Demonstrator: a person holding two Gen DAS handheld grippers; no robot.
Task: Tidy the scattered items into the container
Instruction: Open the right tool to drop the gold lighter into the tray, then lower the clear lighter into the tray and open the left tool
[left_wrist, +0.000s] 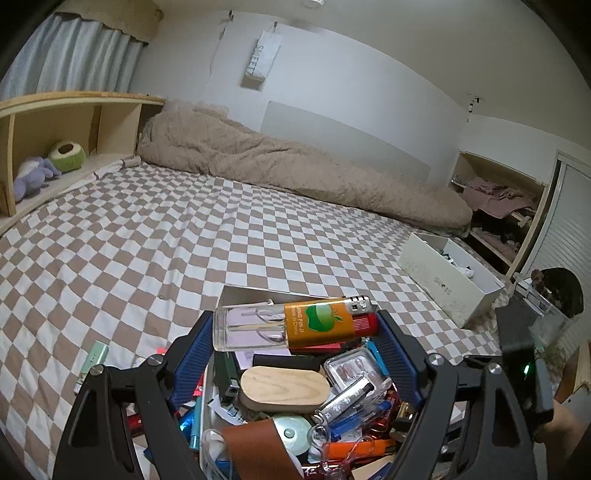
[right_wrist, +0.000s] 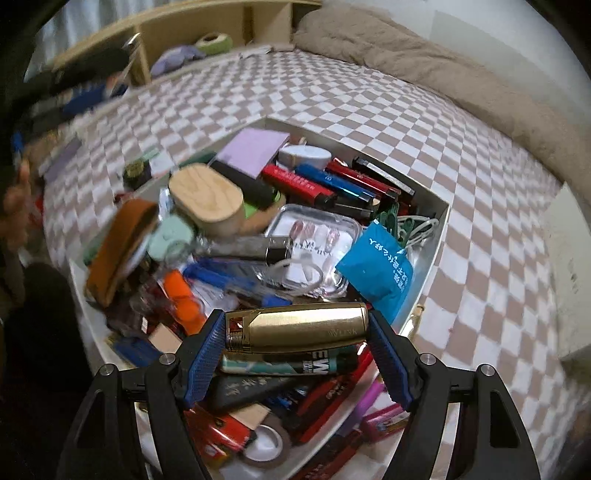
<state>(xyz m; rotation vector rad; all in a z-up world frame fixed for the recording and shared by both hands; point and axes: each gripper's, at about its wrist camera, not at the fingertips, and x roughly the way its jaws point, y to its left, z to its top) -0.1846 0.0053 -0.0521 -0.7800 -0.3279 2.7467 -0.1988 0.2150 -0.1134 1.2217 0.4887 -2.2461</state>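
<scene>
Left wrist view: the left tool grips a clear lighter with an orange apple label crosswise, each end against a blue pad, hanging over the near part of the white container. Right wrist view: the right tool has a gold metal lighter spanning its pads above the container's near end; the ends sit at the pads, but I cannot tell whether they press on it.

The container sits on the checkered bed at its near edge, and it is already heaped: a wooden oval box, a lilac pad, a row of red, blue and black lighters, a clear case of press-on nails, a blue packet, tape rolls and pens. Most of the tidying looks done. What is left, as I judge it, is dropping these two lighters in, then gathering the strays beside the container's left wall: a pale green tube and some red and blue bits partly hidden by the left tool's frame.

A second white box stands further along the bed's right edge, contents too small to name. The right view's left side is motion-blurred, and the container's near corners are cut off by both tools.
</scene>
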